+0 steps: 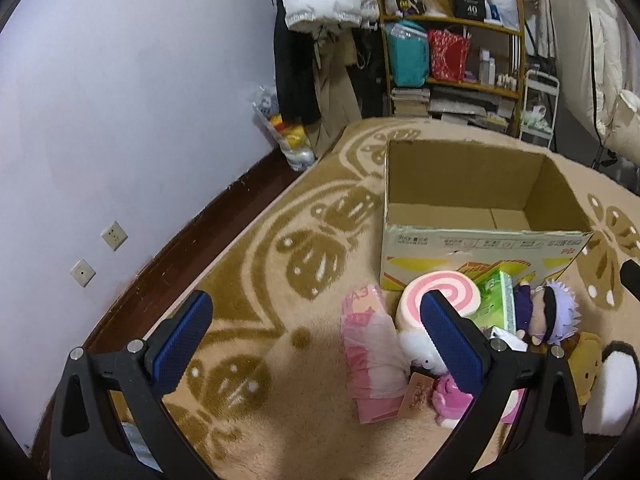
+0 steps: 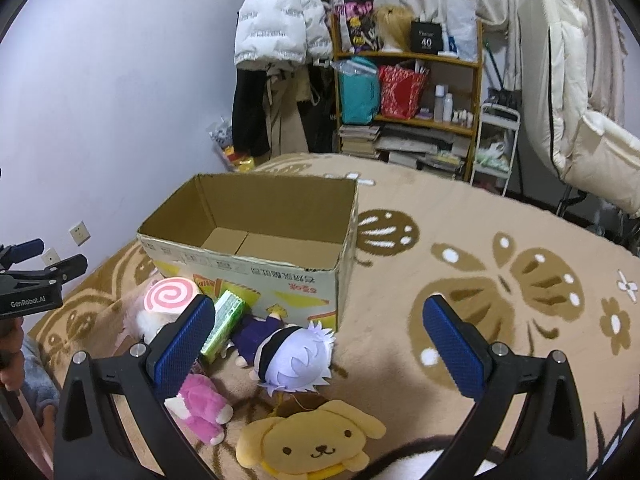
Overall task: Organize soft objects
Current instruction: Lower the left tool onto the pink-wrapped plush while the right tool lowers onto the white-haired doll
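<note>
"GenRobot.AI" on left gripper (image 2: 44, 258); "40" on black box (image 2: 426, 38).

Soft cloth, rough card

Fluffy carpet (image 2: 460, 240); matt corrugated cardboard box (image 2: 256, 276); plush fabric dog toy (image 2: 312, 440); tongs' (image 2: 320, 344) textured blue pads (image 2: 452, 344).

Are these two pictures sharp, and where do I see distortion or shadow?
Left wrist view: mostly sharp, the wall and carpet edge bend strongly, and a soft shadow lies between the fingers. Right wrist view: similar bending, black corners, cardboard box sharp.
</note>
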### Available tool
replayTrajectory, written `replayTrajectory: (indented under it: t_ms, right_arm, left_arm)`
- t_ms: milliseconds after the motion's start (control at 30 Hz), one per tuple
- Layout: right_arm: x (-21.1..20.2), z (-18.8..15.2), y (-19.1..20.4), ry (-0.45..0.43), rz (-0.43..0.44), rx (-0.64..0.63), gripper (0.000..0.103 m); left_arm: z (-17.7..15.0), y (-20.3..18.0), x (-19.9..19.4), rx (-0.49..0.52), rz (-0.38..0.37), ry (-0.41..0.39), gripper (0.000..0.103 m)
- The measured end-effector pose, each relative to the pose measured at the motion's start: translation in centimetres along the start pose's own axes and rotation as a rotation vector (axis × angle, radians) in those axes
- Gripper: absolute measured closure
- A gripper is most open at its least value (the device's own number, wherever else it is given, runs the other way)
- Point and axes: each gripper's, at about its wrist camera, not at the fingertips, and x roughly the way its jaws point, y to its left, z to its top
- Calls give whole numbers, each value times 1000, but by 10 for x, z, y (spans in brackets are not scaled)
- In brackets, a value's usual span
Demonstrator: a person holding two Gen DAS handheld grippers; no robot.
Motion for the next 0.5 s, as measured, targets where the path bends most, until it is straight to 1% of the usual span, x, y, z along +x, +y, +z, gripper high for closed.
replayTrajectory:
  t_ms: [67, 167, 333, 500]
  right_arm:
    - [6, 1, 0, 16, 8, 7, 0]
    - [18, 2, -1, 45, 22, 23, 0]
    - [41, -1, -6, 107, 47, 59, 0]
    - [60, -6, -5, 149, 45, 54, 0]
  left_arm:
    - [0, -1, 7, 2, 0, 26, 0]
    - [1, 0, 19, -16, -30, 81, 0]
    - [-6, -1, 40, -28, -41, 170, 0]
    - [-11, -5, 59, -27, -75, 258, 0]
